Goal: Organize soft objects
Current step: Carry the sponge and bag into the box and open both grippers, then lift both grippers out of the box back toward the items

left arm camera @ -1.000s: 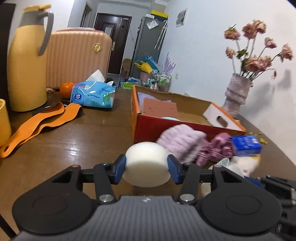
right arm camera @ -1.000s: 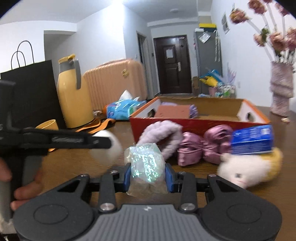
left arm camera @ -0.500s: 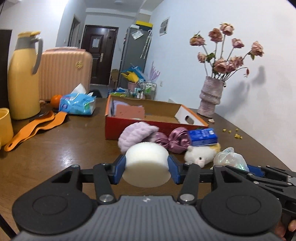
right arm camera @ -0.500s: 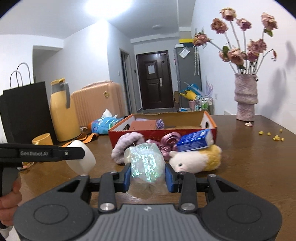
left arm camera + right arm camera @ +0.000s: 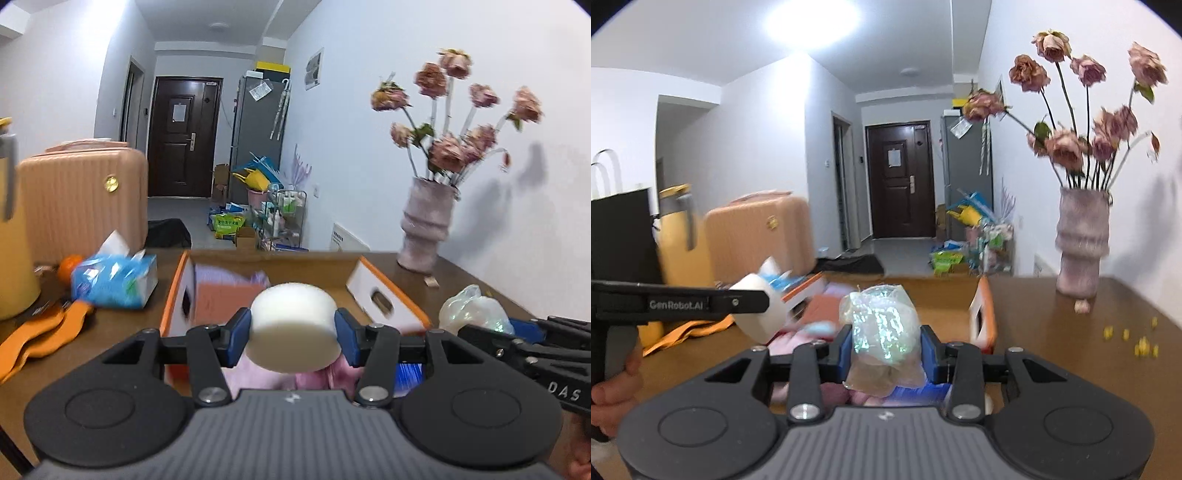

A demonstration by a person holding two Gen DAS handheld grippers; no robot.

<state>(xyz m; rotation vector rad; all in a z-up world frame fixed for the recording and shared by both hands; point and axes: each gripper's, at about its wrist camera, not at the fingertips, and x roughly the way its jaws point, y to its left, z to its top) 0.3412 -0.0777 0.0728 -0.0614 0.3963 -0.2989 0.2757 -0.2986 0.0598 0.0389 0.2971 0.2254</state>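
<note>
My left gripper [image 5: 292, 330] is shut on a white round foam puff [image 5: 293, 325] and holds it in the air just before the near wall of the orange cardboard box [image 5: 171, 295]. My right gripper [image 5: 882, 347] is shut on a crinkly clear plastic bag [image 5: 882, 332], also raised in front of the box [image 5: 982, 314]. The bag shows at the right of the left wrist view [image 5: 472, 310], and the puff at the left of the right wrist view [image 5: 761, 314]. Pink soft items [image 5: 280, 376] and a blue pack [image 5: 408, 373] lie below the grippers, mostly hidden.
A pink vase of dried roses [image 5: 1082, 243] stands at the table's right. A blue tissue pack [image 5: 114, 280], an orange [image 5: 68, 266], an orange strap [image 5: 40, 332] and a yellow jug [image 5: 679, 236] are at the left. A pink suitcase [image 5: 81, 199] is behind.
Both grippers have risen and moved forward toward the box, still holding the puff and the bag. The soft items on the table have dropped below the grippers' view.
</note>
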